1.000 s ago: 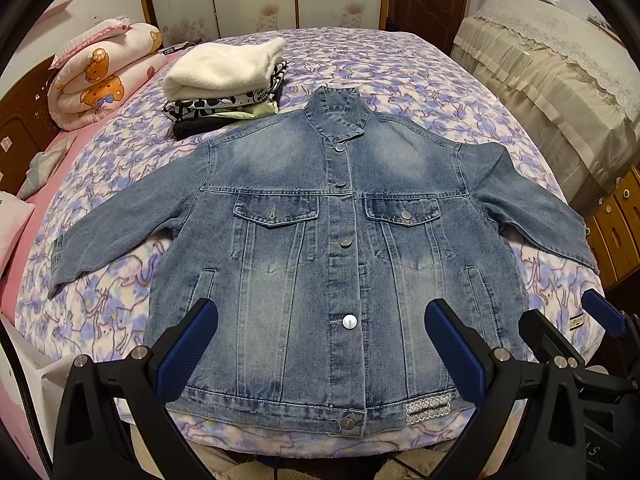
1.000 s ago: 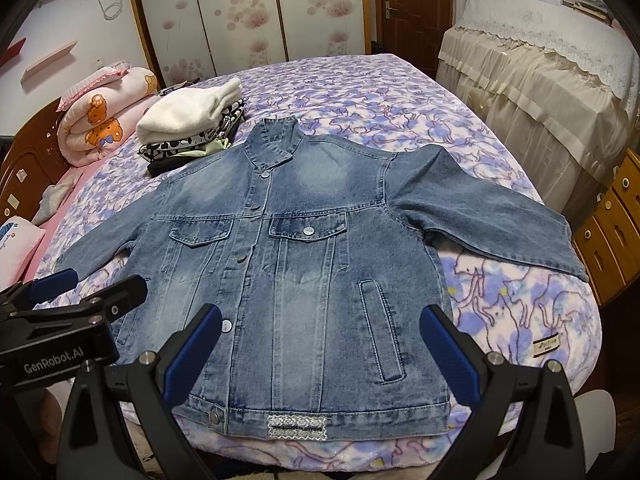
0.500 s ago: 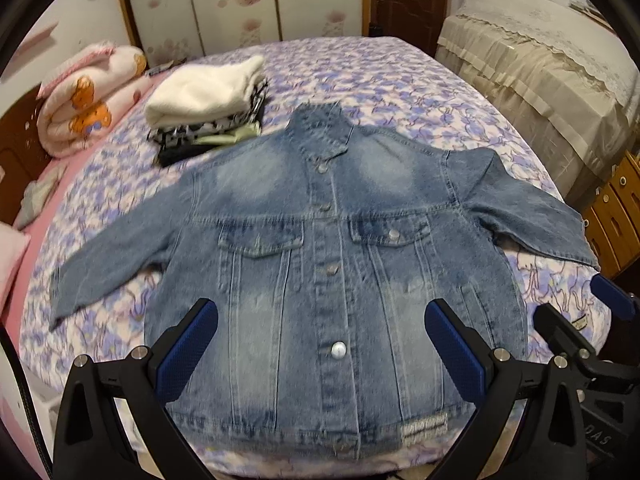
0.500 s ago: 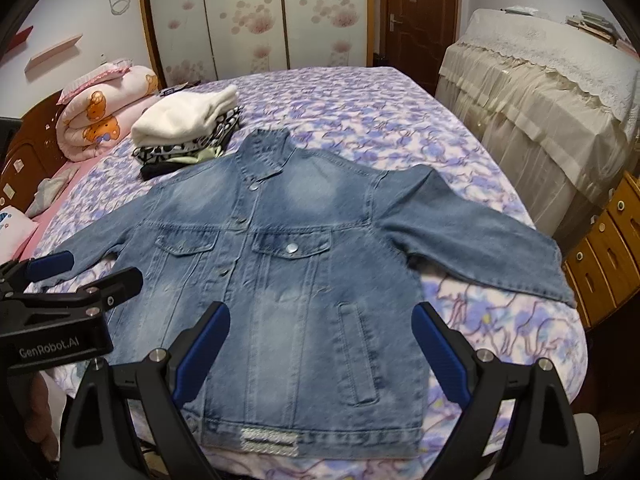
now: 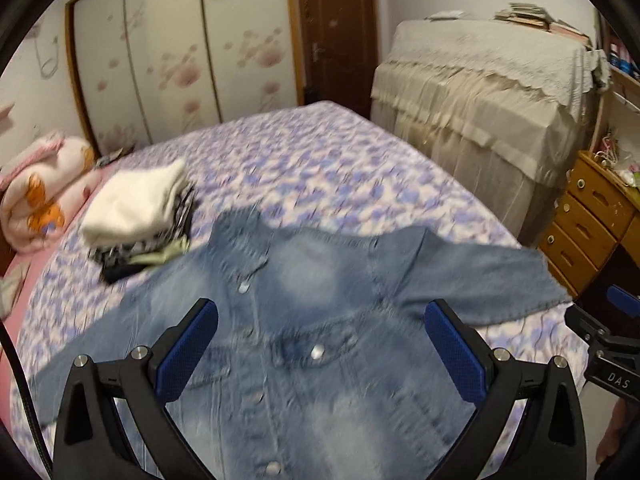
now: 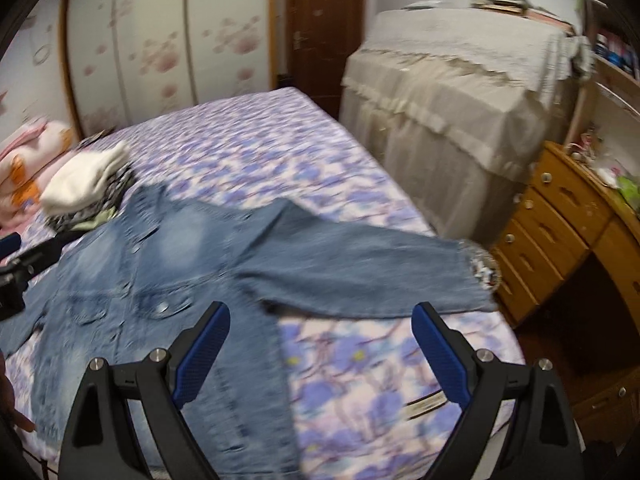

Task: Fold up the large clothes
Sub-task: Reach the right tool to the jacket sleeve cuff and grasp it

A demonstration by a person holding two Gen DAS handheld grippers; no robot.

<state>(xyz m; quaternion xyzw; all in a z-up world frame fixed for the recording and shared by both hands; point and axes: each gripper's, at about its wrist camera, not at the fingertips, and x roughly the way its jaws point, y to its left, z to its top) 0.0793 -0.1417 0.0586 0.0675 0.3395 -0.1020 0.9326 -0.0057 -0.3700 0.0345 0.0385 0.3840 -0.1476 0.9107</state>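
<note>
A blue denim jacket (image 5: 320, 320) lies face up and spread flat on the bed, collar toward the far side, both sleeves stretched out; it also shows in the right wrist view (image 6: 168, 292). My left gripper (image 5: 320, 348) is open and empty, hovering over the jacket's chest. My right gripper (image 6: 320, 352) is open and empty, over the bedspread beside the jacket's right sleeve (image 6: 360, 272). The right gripper's tip shows at the left view's right edge (image 5: 622, 304). Both views are blurred by motion.
A stack of folded clothes (image 5: 140, 216) topped with a white piece sits beyond the jacket's left shoulder. A rolled pink quilt (image 5: 40, 196) lies far left. A covered piece of furniture (image 6: 460, 96) and a wooden drawer unit (image 6: 560, 216) stand right of the bed (image 6: 280, 148).
Both grippers have moved forward and tilted up, toward the right. The jacket's hem has dropped out of view. The jacket has not moved. Both grippers stay open.
</note>
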